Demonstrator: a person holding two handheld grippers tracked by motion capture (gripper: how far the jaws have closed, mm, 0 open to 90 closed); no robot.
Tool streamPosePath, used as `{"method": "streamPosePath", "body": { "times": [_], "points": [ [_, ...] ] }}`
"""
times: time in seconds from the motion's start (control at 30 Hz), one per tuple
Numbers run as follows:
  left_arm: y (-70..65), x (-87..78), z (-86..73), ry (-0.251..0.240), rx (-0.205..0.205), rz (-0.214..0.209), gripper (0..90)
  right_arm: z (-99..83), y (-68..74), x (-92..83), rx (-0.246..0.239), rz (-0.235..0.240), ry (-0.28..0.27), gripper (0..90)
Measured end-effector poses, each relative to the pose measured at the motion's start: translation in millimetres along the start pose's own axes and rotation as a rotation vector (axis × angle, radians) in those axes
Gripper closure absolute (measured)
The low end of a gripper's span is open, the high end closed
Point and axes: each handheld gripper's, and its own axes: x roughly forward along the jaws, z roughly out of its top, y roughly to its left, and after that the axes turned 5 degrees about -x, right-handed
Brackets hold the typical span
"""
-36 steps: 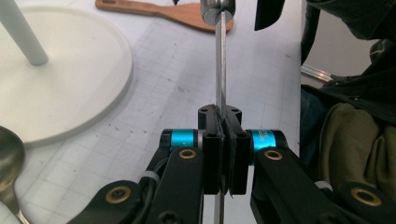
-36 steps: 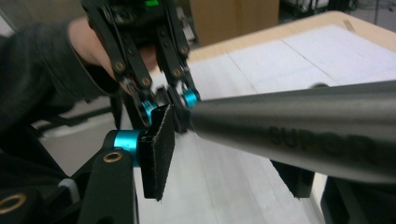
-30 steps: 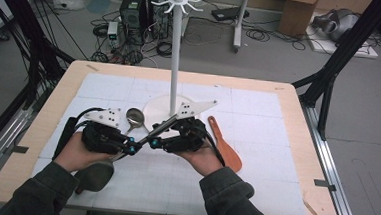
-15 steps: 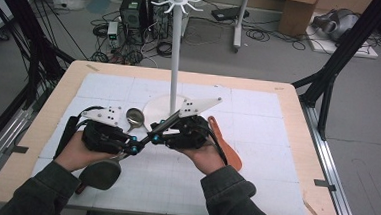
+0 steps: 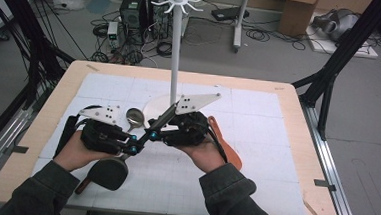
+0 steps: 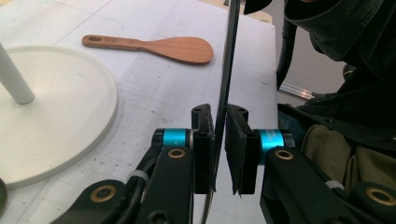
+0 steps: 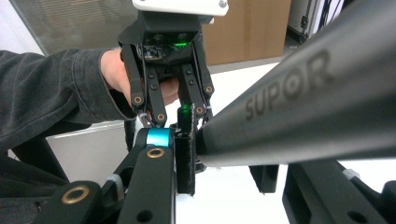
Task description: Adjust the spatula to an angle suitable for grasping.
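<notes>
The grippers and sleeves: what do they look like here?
Both the left gripper and right gripper are black, with blue rings and brass pivots by the jaws and a pale three-cornered plate on top. A black cable loops from the left one. The sleeves are dark grey-green.

Right gripper [image 7: 224, 175] rises from the bottom edge, 2 black jaws set around a thick dark grey handle [image 7: 299, 116] marked SUPOR. The left jaw pad presses on the handle's narrow end; the right jaw sits mostly under the handle, contact there unclear. The handle widens toward the upper right corner. Beyond it, the left gripper [image 7: 180, 116] faces the camera, green light on its body, white plate on top, held by a hand [image 7: 114, 70] in a dark grey sleeve [image 7: 46, 93]. White table [image 7: 233, 205] below, cardboard box [image 7: 247, 28] far behind.
</notes>
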Motion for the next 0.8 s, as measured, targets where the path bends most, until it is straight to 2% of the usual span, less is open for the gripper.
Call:
{"method": "streamPosePath", "body": {
  "times": [0.37,0.6,0.8],
  "points": [
    [-0.3,0.7,0.3,-0.007,-0.019,-0.012,80.7,6.3,1.2,-0.7,-0.01,-0.003,0.011,67.6],
    [-1.2,0.2,0.2,-0.006,0.003,-0.008,83.3,6.2,1.3,-0.5,-0.002,-0.006,0.009,67.4],
    [-1.7,-0.6,0.3,-0.002,0.019,-0.017,85.8,3.5,-0.6,-1.2,0.015,0.014,-0.007,66.3]
  ]
}}
